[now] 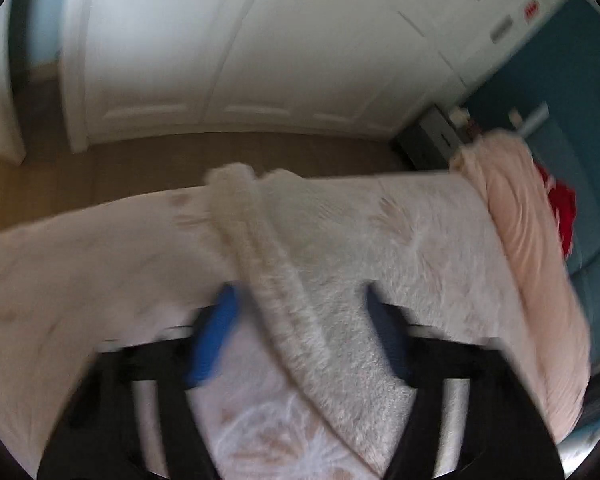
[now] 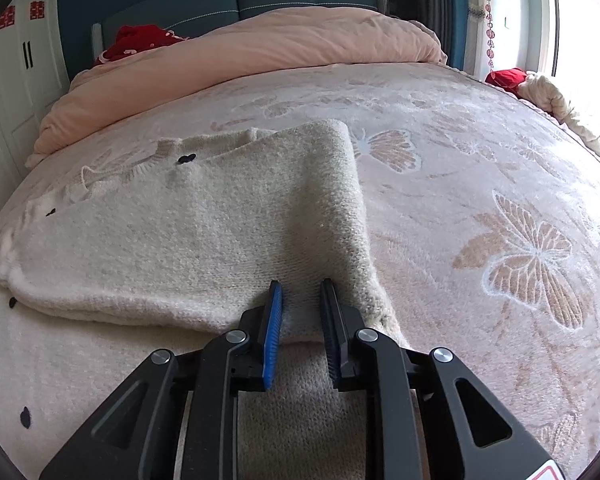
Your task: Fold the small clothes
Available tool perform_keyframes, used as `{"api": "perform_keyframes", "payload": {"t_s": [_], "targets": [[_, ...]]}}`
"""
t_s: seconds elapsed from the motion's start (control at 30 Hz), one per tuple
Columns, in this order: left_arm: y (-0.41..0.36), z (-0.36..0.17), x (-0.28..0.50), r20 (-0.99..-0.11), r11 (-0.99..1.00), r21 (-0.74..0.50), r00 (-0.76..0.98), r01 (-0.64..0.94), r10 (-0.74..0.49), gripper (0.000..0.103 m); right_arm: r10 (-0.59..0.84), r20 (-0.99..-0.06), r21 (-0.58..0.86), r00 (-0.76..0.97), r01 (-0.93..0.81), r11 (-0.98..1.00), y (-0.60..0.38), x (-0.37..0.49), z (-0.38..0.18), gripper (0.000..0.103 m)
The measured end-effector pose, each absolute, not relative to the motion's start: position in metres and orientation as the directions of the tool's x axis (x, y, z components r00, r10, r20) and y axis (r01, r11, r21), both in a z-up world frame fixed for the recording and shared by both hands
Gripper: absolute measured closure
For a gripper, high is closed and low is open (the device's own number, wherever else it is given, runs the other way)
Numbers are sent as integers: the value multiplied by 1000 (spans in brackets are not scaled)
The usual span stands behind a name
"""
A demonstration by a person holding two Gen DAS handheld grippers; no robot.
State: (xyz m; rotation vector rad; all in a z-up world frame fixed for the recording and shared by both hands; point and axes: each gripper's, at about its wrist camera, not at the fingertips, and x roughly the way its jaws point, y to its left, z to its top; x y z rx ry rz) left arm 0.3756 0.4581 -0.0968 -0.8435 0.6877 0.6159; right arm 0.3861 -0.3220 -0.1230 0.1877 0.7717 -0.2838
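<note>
Because the cream sweater lies flat on the butterfly bedspread with its long axis running from your right gripper toward the pink duvet, the fold you have in hand probably travels along that line. Your right gripper's blue-padded fingers stand narrowly apart over the sweater's near hem; cloth seems to lie between them, but you cannot tell if they pinch it. A fold-ridge rises from those fingers away toward the duvet, so the sweater's right side looks already turned over.

Your left gripper views the sweater from its far-left side, blurred. Its jaws stand wide, with a thick fuzzy band of the sweater draped across the gap; whether they clamp anything is unclear.

The knit is thick, nubbly and limp, with a ribbed collar and small dark spots near the duvet end. Expect it to sag and drag.
</note>
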Motion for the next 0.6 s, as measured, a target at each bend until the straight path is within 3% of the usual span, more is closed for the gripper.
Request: {"api": "perform_keyframes", "payload": {"t_s": [0.03,0.17,0.23,0.37,0.47,0.57,0.6], "targets": [[459,-98,383,-765,536,-438,613,-722,200,93,-188,-708,57,680,321,945,-321,386,-123,85],[418,-49,393,-674,660,-428,704,-617,221,94,-193,-707,52,680,322,945,-320,386,-123,84],[364,-6,401,-604,778,-394,776,-489,182,94,-190,-705,58,683,323,945,-320,386,-123,84],[242,55,409,-497,886,-416,867,-204,-33,93,-181,-702,73,688,323,944,-320,385,-123,84],[139,64,411,-486,902,-432,846,-17,-217,92,-174,-702,84,690,323,943,-321,385,-123,84],[37,28,407,-570,901,-424,748,86,-340,82,-158,-701,105,696,320,942,-323,384,-123,84],[14,10,403,-607,907,-412,718,83,-342,63,-152,-700,114,698,318,941,-325,383,-122,84]]}}
